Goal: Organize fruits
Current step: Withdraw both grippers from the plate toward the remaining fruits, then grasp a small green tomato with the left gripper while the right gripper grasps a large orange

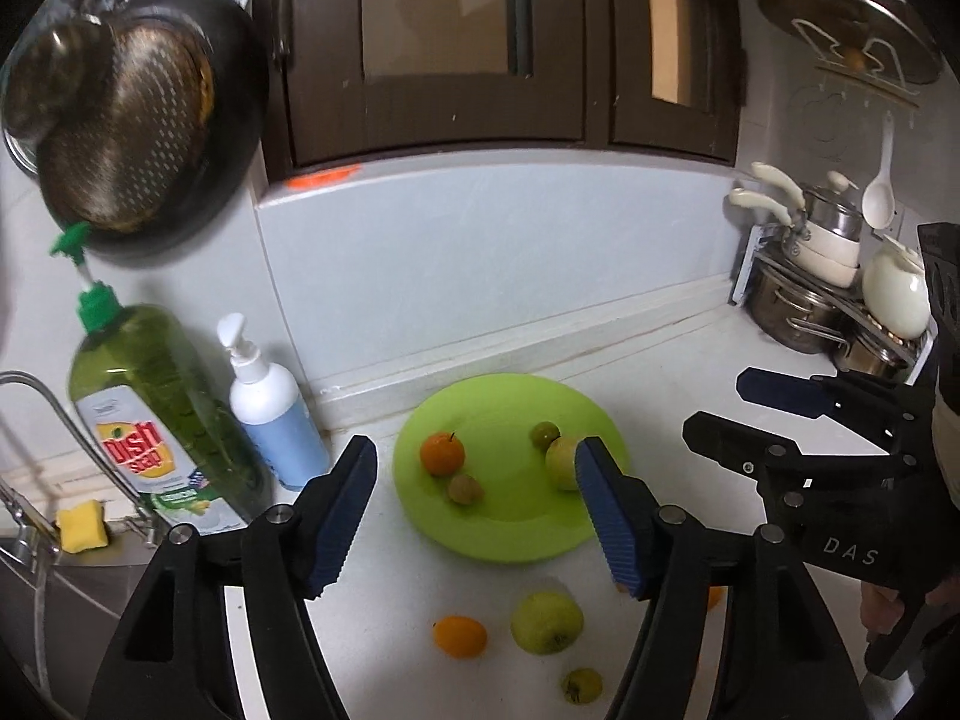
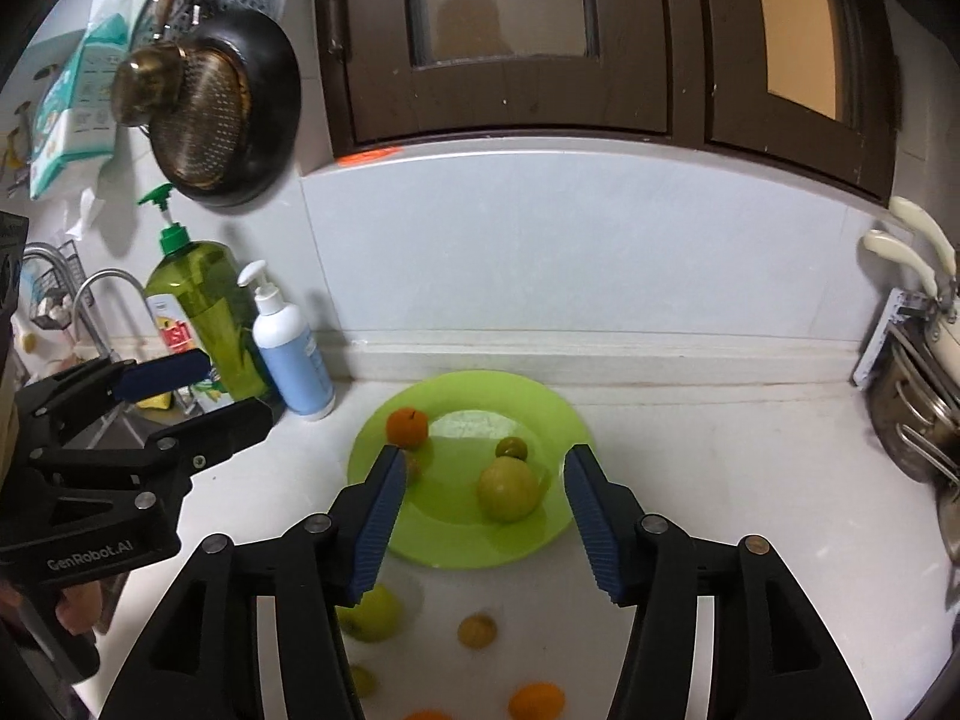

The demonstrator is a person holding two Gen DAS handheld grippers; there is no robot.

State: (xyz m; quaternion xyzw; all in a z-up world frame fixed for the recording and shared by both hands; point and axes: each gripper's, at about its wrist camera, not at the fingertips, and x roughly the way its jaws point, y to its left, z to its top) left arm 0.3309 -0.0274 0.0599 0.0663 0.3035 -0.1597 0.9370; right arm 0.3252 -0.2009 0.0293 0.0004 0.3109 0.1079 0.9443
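- Fruits: an orange (image 1: 442,453) and a big green apple (image 2: 507,488) are sitting on the green plate (image 1: 510,531); more are lying on the white table (image 1: 396,600).
- Left claw (image 1: 480,516) and right claw (image 2: 483,525) are hanging apart, holding nothing.

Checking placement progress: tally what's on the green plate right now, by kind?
On the plate:
orange: 1
green apple: 1
small green fruit: 1
small brownish fruit: 1
Total: 4
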